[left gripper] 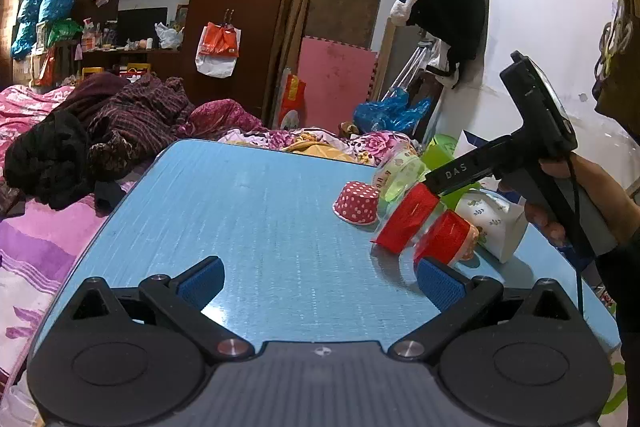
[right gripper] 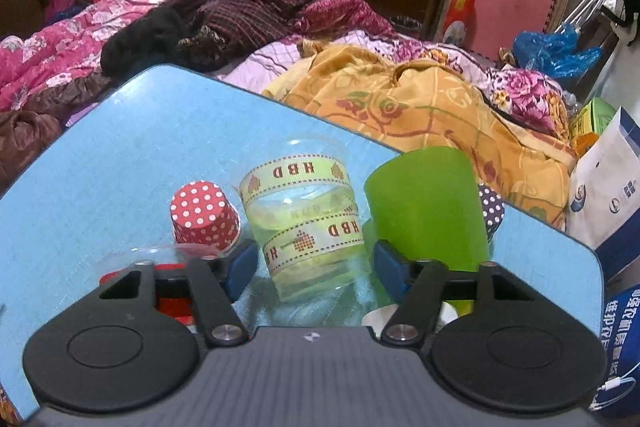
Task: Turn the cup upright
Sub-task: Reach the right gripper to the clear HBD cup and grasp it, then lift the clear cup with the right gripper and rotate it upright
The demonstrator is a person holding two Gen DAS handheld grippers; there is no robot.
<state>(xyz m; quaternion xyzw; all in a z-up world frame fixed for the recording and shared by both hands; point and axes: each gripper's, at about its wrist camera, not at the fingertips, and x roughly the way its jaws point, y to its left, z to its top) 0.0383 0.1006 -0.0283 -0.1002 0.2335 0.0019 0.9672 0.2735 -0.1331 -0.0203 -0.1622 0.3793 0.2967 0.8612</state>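
Note:
A clear plastic cup (right gripper: 304, 223) wrapped in pale green "HBD" ribbon stands upside down on the blue table (right gripper: 100, 163). My right gripper (right gripper: 314, 267) is open, its blue pads on either side of the cup's lower part, close to it. The cup also shows in the left wrist view (left gripper: 400, 173), partly behind the right gripper's body (left gripper: 460, 173). My left gripper (left gripper: 320, 281) is open and empty, low over the table's near edge.
A red polka-dot paper cup (right gripper: 202, 217) stands upside down left of the clear cup; a green cup (right gripper: 424, 209) upside down on its right. Red-banded cups (left gripper: 408, 219) and a white patterned cup (left gripper: 494, 223) lie by the table's right edge. A bed with blankets lies beyond.

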